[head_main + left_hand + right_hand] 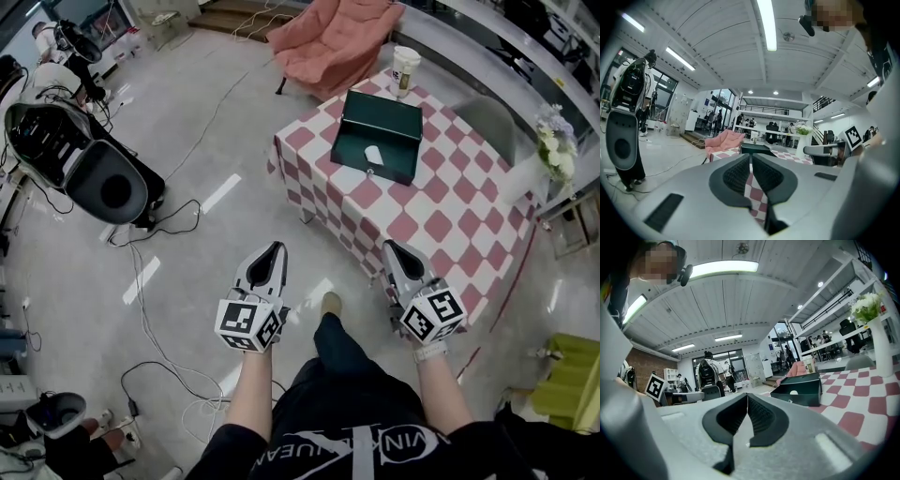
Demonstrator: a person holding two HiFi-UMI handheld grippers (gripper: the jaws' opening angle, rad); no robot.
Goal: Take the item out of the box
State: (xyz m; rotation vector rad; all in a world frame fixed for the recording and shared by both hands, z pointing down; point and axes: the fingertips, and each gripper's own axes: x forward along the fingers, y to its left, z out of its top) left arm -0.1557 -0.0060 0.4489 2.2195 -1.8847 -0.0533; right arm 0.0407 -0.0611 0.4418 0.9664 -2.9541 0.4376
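A dark green open box (378, 136) sits on the far part of a table with a red-and-white checked cloth (427, 230). Inside it lies a small white item (373, 155). Both grippers hover over the floor in front of the table's near corner, well short of the box. My left gripper (275, 249) has its jaws together and holds nothing. My right gripper (392, 247) is shut and empty too. In the right gripper view, the box (799, 390) shows ahead past the closed gripper (747, 395). The left gripper view shows the closed gripper (751, 158) with the box (757, 149) beyond.
A paper cup (405, 70) stands behind the box. A pink armchair (337, 42) is beyond the table, a grey chair (487, 122) at its far side. A vase of flowers (553, 141) stands at the right. Cables (150, 309) and a black machine (84, 164) occupy the floor at left.
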